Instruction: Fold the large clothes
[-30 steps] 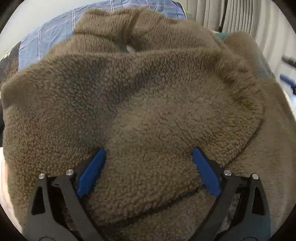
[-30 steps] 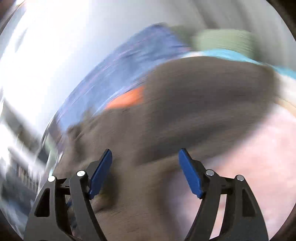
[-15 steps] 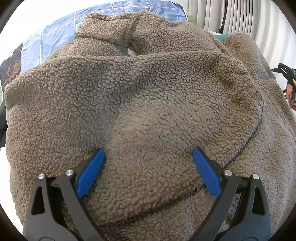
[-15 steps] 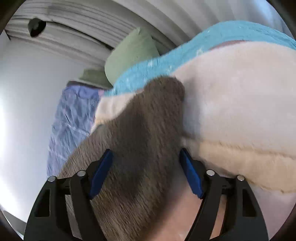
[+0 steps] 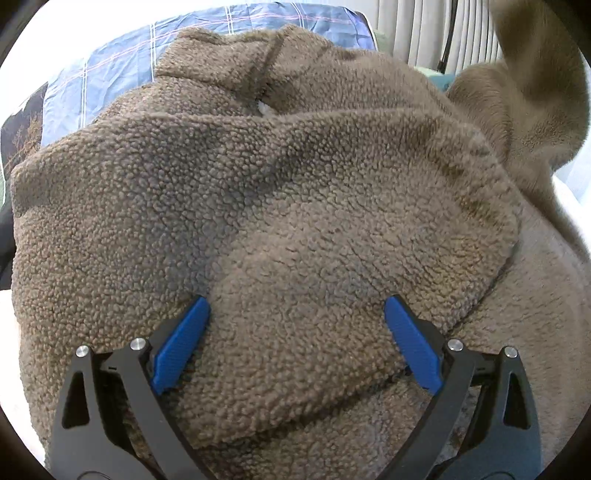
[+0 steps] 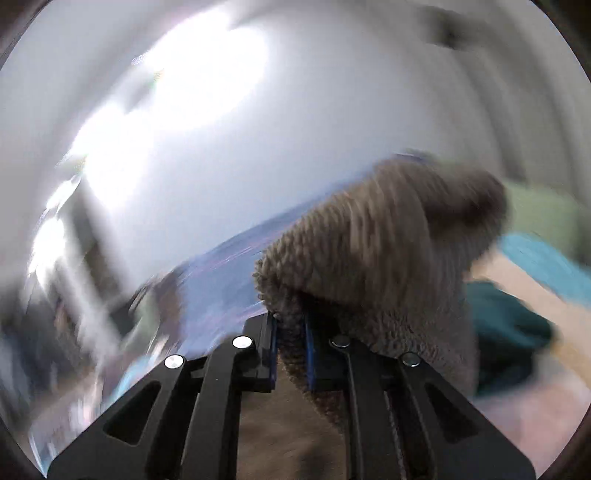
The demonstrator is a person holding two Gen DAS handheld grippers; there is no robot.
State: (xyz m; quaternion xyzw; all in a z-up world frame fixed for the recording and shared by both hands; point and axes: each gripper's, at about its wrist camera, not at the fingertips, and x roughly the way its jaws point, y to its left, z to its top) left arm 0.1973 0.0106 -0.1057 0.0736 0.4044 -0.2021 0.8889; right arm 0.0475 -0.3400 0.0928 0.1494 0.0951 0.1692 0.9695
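Note:
A large brown fleece garment (image 5: 280, 192) lies bunched on the bed and fills the left wrist view. My left gripper (image 5: 295, 325) is open, its blue pads resting on the fleece on either side of a folded layer. At the upper right of that view a brown sleeve (image 5: 535, 81) is lifted in the air. My right gripper (image 6: 290, 332) is shut on an edge of the same fleece (image 6: 388, 236) and holds it up; that view is blurred by motion.
A blue plaid sheet (image 5: 110, 59) lies beyond the fleece, with pale curtains (image 5: 424, 29) behind. In the right wrist view a teal cloth (image 6: 509, 325), a light blue towel (image 6: 543, 262) and a green pillow (image 6: 543, 214) show at the right.
My right gripper has closed on the fleece edge and lifted it, swinging upward. The raised sleeve has come into the left wrist view. My left gripper has stayed in place, open.

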